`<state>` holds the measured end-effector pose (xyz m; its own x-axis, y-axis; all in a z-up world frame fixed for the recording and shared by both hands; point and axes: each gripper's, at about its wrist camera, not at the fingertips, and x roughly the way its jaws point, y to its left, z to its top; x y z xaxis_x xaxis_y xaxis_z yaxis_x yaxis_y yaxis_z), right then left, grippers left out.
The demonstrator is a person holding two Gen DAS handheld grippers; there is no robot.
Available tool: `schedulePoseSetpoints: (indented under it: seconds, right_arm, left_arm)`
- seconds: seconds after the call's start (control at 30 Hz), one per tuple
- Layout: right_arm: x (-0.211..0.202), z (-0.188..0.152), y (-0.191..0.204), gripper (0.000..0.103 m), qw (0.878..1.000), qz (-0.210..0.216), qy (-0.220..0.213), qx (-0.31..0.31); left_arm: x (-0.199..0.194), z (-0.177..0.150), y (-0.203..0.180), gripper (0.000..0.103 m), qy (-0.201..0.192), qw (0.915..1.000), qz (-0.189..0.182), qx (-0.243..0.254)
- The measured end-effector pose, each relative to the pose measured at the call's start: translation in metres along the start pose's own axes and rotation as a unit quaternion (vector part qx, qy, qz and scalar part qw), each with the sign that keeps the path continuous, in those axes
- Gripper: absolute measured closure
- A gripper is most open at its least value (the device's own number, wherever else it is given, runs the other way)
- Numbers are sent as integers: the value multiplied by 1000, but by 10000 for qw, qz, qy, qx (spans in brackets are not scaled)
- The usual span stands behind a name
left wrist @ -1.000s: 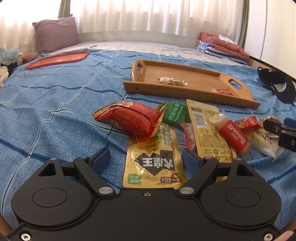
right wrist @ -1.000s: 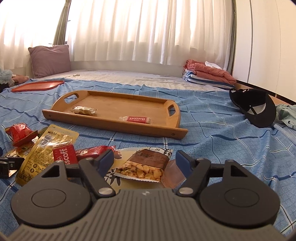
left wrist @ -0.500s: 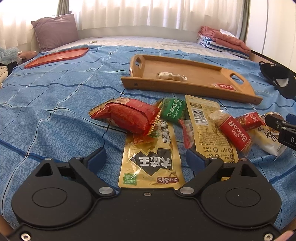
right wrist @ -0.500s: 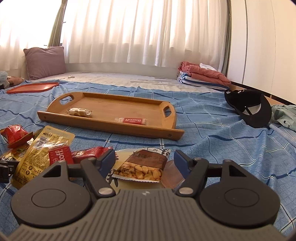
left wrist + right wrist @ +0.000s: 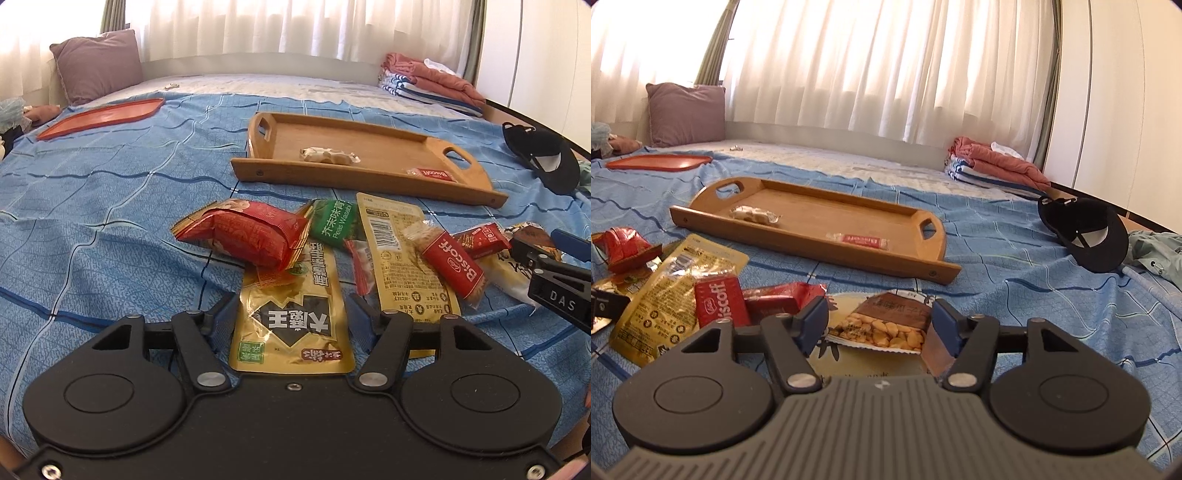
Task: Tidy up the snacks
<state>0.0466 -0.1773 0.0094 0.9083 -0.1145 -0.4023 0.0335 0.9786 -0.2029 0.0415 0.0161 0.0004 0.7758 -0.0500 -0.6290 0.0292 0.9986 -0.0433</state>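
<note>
While the bed [image 5: 110, 192] is spread with a blue checked cover, a wooden tray [image 5: 369, 173] is seen lying on it toward the far side, with a purple pillow [image 5: 98, 64] and a pile of folded clothes [image 5: 432, 81] set beyond it by the curtains. A flat red tray [image 5: 103, 116] is laid well apart to the left, and a black cap [image 5: 1086, 232] to the right of the wooden tray. Inside the wooden tray two small snacks are found: a pale wrapped sweet [image 5: 328, 155] and a red biscuit packet [image 5: 862, 240].

Nearer, loose snacks are heaped on the cover. A puffy red bag [image 5: 243, 236] is rested partly over a gold pouch [image 5: 291, 321], with a green pea packet [image 5: 332, 221] just behind. A second gold pouch [image 5: 402, 258] is lain on by another red Biscoff packet [image 5: 454, 266].

The left tool [image 5: 291, 317] is placed astride the first gold pouch; its jaws are being closed, and the pouch's edges are met or nearly met by the pads, though firm contact cannot be told. The right tool [image 5: 879, 325] is placed astride a peanut packet [image 5: 886, 325]; its jaws are likewise being closed, with the packet between them and small gaps still seen at the sides.
</note>
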Motion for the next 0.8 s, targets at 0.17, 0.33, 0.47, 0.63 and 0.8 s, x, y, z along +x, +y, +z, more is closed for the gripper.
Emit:
schedulePoseSetpoints:
  seconds: [0.17,0.33,0.47,0.63,0.8]
  right_arm:
    - [12,6,-9,39,9995,23,150,265]
    - [18,12,-16,52,9983,125,307,485]
    - [13,13,-16,53,9975,245,336,573]
    - [3,15,-13,54,9971,399,316,574]
    - [-7,23,-14,54,9966,486,201,629]
  left_arm:
    - [-6,0,1,43,-139,9999,-42,9]
    - [-18,2,0,43,-290,9994,-78,173]
    - [-32,1,-4,43,-470,9980,-169,389]
    - [-45,2,-6,43,-540,9973,-231,446]
    - [-59,7,0,45,-666,9971,-310,187]
